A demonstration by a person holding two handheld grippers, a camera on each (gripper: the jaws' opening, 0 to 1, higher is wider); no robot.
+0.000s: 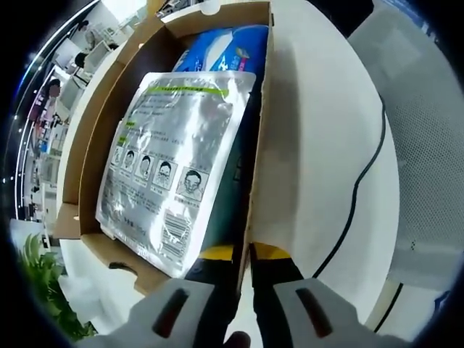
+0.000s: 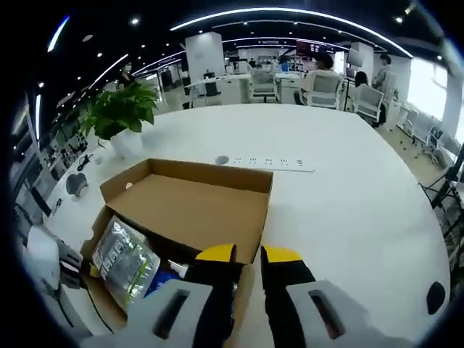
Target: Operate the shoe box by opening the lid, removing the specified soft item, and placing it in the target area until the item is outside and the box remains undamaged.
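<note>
The brown cardboard shoe box lies open, with its lid folded back flat on the white table. Inside, a silver mask pack printed with faces rests on top of a blue soft packet. In the right gripper view the silver pack and a bit of the blue packet show in the box's near end. My left gripper has its yellow-tipped jaws closed on the box's side wall. My right gripper clamps the box's near wall in the same way.
A black cable runs over the white table beside the box. A potted plant, a white power strip and a dark round object lie beyond the box. Chairs and seated people are at the far end.
</note>
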